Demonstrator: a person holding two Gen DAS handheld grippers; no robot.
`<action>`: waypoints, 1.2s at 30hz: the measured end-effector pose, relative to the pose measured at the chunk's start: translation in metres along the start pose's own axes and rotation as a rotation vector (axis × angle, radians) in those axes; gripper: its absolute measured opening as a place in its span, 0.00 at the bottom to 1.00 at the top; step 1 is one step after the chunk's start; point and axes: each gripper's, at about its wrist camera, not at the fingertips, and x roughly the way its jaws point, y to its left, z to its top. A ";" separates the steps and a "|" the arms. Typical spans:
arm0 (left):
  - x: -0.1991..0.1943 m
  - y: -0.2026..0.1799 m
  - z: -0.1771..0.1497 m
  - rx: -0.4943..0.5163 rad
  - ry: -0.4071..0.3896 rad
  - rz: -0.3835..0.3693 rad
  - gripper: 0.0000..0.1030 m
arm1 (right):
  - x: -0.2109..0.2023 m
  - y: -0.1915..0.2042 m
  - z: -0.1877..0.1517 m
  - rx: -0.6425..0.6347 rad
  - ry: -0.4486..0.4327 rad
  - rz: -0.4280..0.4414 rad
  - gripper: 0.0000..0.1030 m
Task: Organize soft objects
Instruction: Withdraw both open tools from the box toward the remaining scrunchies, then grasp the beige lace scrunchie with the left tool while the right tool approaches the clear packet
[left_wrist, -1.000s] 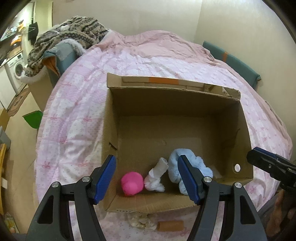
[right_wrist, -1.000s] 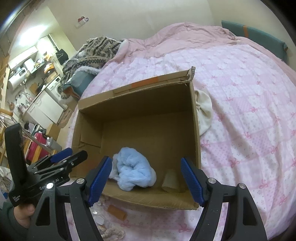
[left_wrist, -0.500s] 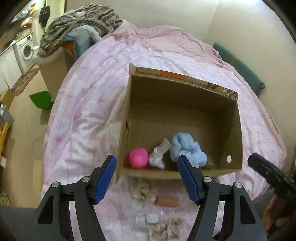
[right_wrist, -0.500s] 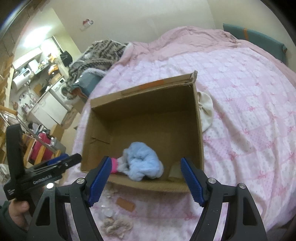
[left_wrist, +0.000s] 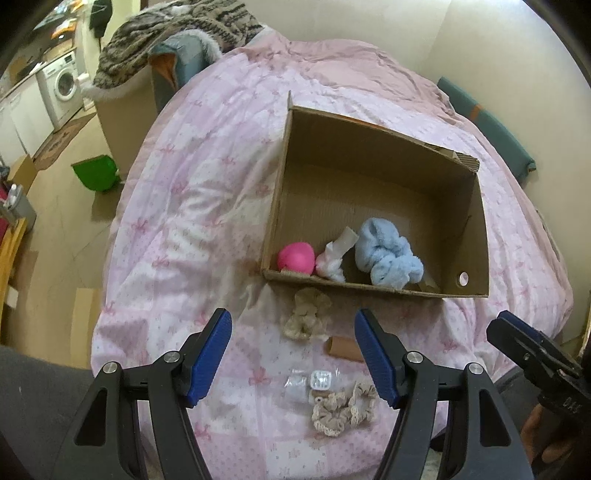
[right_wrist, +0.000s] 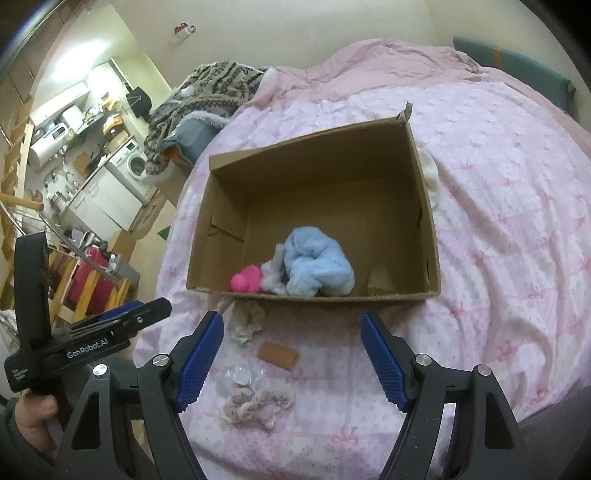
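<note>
An open cardboard box (left_wrist: 476, 229) (right_wrist: 428, 236) sits on the pink bed. Inside lie a pink ball (left_wrist: 296, 257) (right_wrist: 246, 279), a white cloth (left_wrist: 334, 254) and a light-blue fluffy cloth (left_wrist: 388, 254) (right_wrist: 317, 262). On the quilt in front of the box lie a beige scrunchie (left_wrist: 308, 314) (right_wrist: 245, 319), a brown cardboard tube (left_wrist: 343, 344) (right_wrist: 279, 355), a small clear plastic piece (left_wrist: 314, 380) (right_wrist: 242, 376) and a second beige scrunchie (left_wrist: 341, 408) (right_wrist: 258, 402). My left gripper (left_wrist: 293, 358) and right gripper (right_wrist: 291, 360) are both open and empty, held above these loose items.
The pink quilt (left_wrist: 192, 206) covers the bed. A patterned blanket (left_wrist: 177, 29) lies on a box at the far left. A green bin (left_wrist: 96, 173) stands on the floor. A white cloth (right_wrist: 430, 177) lies behind the box's right wall.
Both grippers have pulled back and up from the box. The loose items in front of the box have come into view. Both stay open and empty.
</note>
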 end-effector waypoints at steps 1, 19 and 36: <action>0.001 0.001 -0.002 -0.004 0.008 -0.001 0.64 | 0.001 0.000 -0.002 0.000 0.005 -0.004 0.79; 0.034 0.000 -0.026 0.014 0.169 0.027 0.64 | 0.038 -0.013 -0.019 0.066 0.153 -0.046 0.79; 0.081 -0.041 -0.061 0.091 0.397 -0.118 0.56 | 0.065 -0.031 -0.020 0.154 0.239 -0.076 0.79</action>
